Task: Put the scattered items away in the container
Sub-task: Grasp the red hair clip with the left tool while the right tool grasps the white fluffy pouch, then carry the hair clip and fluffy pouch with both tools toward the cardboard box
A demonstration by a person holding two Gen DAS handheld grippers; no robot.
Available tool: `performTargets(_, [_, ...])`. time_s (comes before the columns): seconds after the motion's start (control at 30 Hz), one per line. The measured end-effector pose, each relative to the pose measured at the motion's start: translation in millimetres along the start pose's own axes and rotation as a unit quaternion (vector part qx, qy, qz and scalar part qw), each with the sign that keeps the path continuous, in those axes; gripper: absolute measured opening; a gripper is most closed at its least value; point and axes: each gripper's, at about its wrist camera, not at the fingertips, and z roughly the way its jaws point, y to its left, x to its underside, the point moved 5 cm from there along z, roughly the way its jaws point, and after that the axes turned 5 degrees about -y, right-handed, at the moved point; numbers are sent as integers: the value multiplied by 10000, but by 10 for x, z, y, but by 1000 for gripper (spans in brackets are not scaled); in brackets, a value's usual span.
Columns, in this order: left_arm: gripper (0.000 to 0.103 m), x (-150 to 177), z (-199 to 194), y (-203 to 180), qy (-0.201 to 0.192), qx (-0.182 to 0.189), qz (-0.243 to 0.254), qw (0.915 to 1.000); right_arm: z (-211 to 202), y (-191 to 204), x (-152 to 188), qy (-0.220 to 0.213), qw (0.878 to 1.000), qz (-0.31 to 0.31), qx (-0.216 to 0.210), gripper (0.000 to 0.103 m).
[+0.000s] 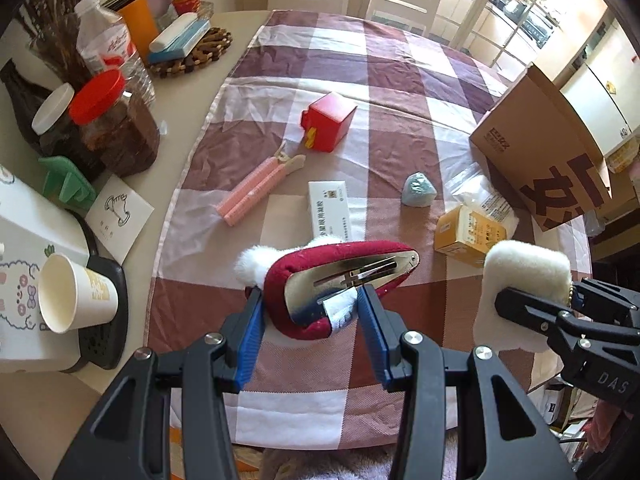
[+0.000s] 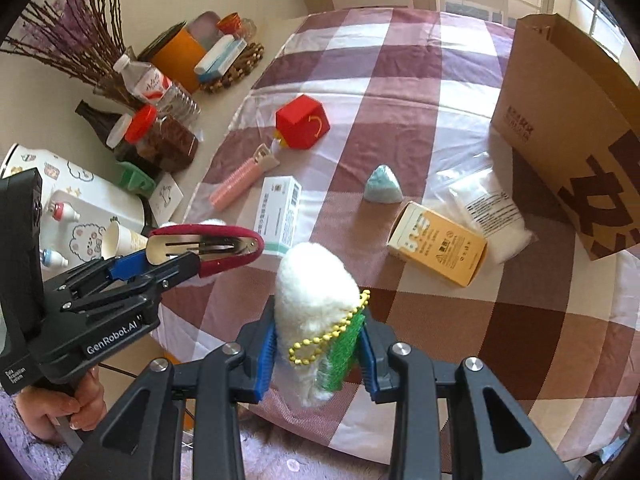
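Black left tool (image 2: 192, 258) reads "GenRobot.AI".

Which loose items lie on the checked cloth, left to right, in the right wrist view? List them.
pink hair clip → red box → white medicine box → blue-green triangular piece → yellow box → clear plastic bag → brown paper bag

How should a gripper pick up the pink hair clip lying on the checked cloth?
Probably by the long pink body, from straight above, with one finger on each long side. It lies flat and is narrow across, so the fingers fit around it easily. Stay clear of the beige end, which sits near the red box.
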Motion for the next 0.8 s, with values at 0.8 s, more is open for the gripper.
performTargets(0.8, [46,-187,78,-872,30,465,1102,9928,-467,-605,144,-552,9928,959,451,35])
